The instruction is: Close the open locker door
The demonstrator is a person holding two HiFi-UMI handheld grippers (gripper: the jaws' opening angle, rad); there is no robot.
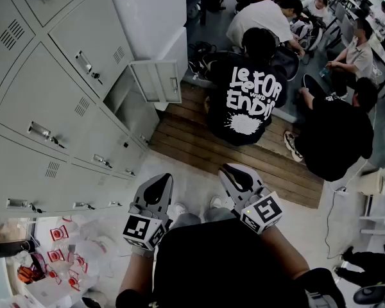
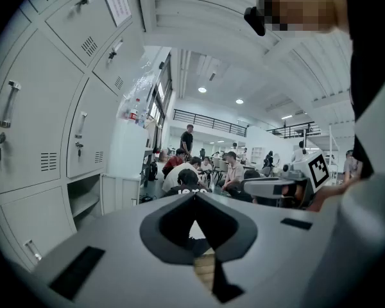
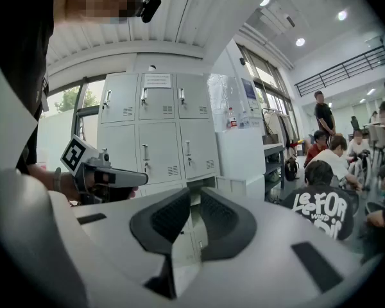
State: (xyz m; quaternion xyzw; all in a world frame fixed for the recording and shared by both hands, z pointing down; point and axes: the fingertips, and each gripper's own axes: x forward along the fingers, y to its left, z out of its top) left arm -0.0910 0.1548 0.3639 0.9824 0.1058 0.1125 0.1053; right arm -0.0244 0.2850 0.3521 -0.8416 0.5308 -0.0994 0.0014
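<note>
Both tools are held low in front of the person's body. The left gripper [image 1: 162,179] has its jaws pressed together on nothing, and the right gripper [image 1: 232,172] is likewise shut and empty. Each points forward along the floor, side by side and well short of the lockers' far end.

Ahead and to the left stands the locker bank [image 1: 45,101]. At its far end, in a lower row, one open compartment [image 1: 129,101] shows its dark inside. The locker door [image 1: 155,81] stands out from that compartment's far edge, roughly square to the bank's front. Its handle is on the free edge, and its inner face is turned back toward the grippers. It overhangs the near corner of a wooden platform [image 1: 186,140].

The left gripper is on the bank's side and seems the nearer of the two. The door appears hinged on its far side, so closing it likely means reaching the free edge and swinging it back toward the bank. A seated person in a black shirt [image 1: 247,95] sits just beyond.
</note>
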